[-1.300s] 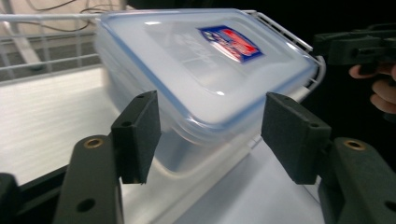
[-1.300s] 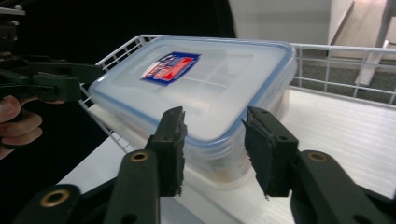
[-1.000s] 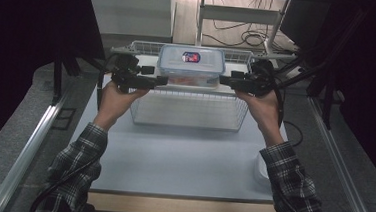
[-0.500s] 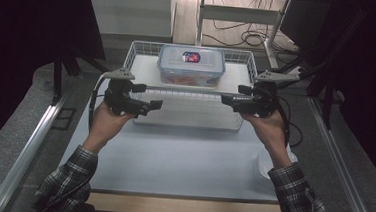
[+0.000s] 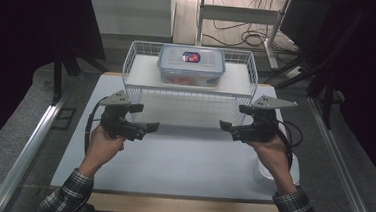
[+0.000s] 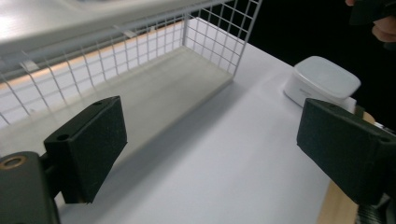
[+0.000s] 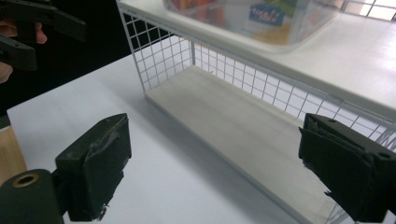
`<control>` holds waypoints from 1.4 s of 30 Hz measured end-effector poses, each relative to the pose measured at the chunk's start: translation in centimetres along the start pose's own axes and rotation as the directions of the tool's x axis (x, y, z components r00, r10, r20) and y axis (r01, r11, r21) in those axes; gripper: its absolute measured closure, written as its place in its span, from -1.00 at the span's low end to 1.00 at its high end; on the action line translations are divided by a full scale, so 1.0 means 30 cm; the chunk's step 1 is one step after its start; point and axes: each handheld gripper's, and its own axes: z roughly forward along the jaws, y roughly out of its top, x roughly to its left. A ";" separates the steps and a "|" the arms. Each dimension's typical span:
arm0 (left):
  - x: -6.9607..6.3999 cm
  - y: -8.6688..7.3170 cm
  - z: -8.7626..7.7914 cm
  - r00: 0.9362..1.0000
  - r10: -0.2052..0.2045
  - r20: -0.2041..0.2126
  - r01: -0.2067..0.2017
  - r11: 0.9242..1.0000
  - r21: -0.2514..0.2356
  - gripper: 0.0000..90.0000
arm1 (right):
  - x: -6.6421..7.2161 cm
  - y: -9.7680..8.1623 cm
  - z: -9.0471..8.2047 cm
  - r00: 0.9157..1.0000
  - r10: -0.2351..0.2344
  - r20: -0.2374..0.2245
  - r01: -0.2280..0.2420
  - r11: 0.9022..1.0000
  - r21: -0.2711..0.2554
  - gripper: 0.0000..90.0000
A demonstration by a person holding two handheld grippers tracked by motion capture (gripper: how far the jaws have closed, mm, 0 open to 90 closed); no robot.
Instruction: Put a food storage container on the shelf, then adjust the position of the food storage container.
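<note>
A clear plastic container [image 5: 191, 66] with a blue-edged lid and a label stands on the top shelf of a white wire rack [image 5: 134, 62] at the back of the table. In front of the rack, over the white table top, my left gripper [image 5: 145, 118] and my right gripper [image 5: 234, 118] point towards each other, both open and empty. In the left gripper view my left gripper [image 6: 217, 149] faces the rack's lower shelf [image 6: 154, 93]. From the right gripper [image 7: 219, 168], the container [image 7: 261, 18] is up on the rack, with the left gripper [image 7: 32, 28] at the far left.
A small white box [image 5: 294, 168] lies on the table under the right hand, also seen as the white box [image 6: 322, 84] near the table's edge. The rack's lower shelf [image 7: 243, 121] is bare. Black curtains flank the table; cables lie on the floor behind.
Both grippers have drawn back from the sides of the rack's top towards the person and now hover lower over the table. The container has stayed on the top shelf.
</note>
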 end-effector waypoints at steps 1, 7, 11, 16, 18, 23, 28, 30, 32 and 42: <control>-0.004 -0.011 -0.001 1.000 -0.001 0.001 0.001 1.000 -0.002 -0.81 | 0.004 -0.007 -0.002 1.000 -0.003 -0.001 0.003 1.000 0.001 -0.80; -0.038 -0.088 -0.012 1.000 0.026 -0.017 -0.026 1.000 0.000 -0.81 | 0.029 -0.062 -0.004 1.000 -0.010 -0.006 0.011 1.000 0.012 -0.81; -0.058 -0.129 -0.017 0.997 0.067 -0.041 -0.067 0.998 -0.002 -0.79 | 0.042 -0.111 0.005 1.000 -0.025 -0.009 0.025 0.999 0.046 -0.82; -0.082 -0.174 -0.011 0.993 0.099 -0.064 -0.098 0.995 0.014 -0.79 | 0.047 -0.152 0.005 1.000 -0.022 -0.006 0.022 0.999 0.046 -0.82; -0.089 -0.197 -0.005 0.992 0.108 -0.062 -0.107 0.994 0.020 -0.79 | 0.052 -0.170 0.007 1.000 -0.022 -0.007 0.022 0.999 0.046 -0.83; -0.100 -0.254 0.010 0.988 0.131 -0.085 -0.129 0.991 0.036 -0.79 | 0.063 -0.207 0.002 1.000 -0.026 -0.008 0.026 0.999 0.024 -0.83; -0.092 -0.324 0.027 0.991 0.092 -0.092 -0.086 0.994 0.073 -0.79 | 0.077 -0.272 0.009 0.999 0.014 -0.038 -0.013 1.000 0.011 -0.83; -0.088 -0.360 0.034 0.990 0.084 -0.110 -0.073 0.992 0.101 -0.79 | 0.077 -0.312 0.025 0.999 0.023 -0.029 -0.021 0.998 0.054 -0.83; -0.085 -0.372 0.033 0.990 0.079 -0.113 -0.066 0.992 0.110 -0.80 | 0.071 -0.333 0.035 0.999 0.031 -0.019 -0.029 0.997 0.070 -0.84; -0.071 -0.383 0.032 0.990 0.064 -0.122 -0.052 0.994 0.097 -0.80 | 0.043 -0.364 0.040 0.996 0.078 0.032 -0.082 0.987 0.139 -0.99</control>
